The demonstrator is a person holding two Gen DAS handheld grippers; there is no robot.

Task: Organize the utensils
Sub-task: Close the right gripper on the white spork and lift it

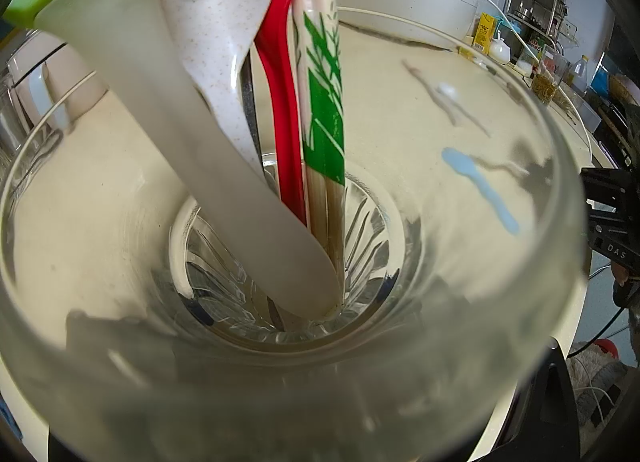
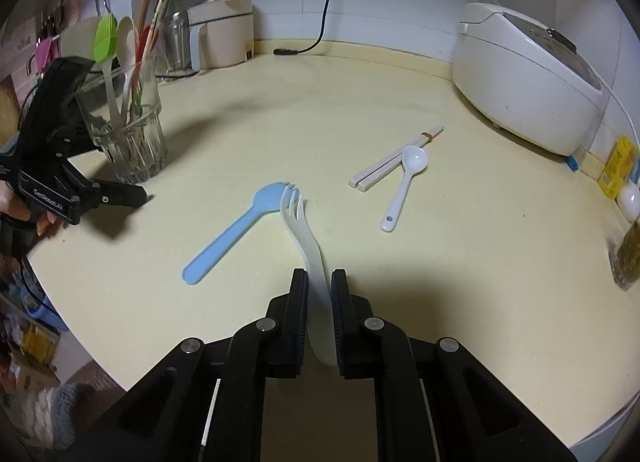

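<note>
Right claw (image 2: 319,282) angled downward, jaws nearly closed, clamped on a thin handle. Left claw (image 2: 120,194) tilted steeply downward, gripped by a hand (image 2: 24,214), grip unclear.

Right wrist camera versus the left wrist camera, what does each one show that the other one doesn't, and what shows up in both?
Only the right wrist view shows the right gripper shut on the white spork, plus the white spoon and chopsticks. Only the left wrist view looks down inside the glass, onto the tips of the utensils standing in it. Both show that glass, the blue spork and the rice cooker.
</note>
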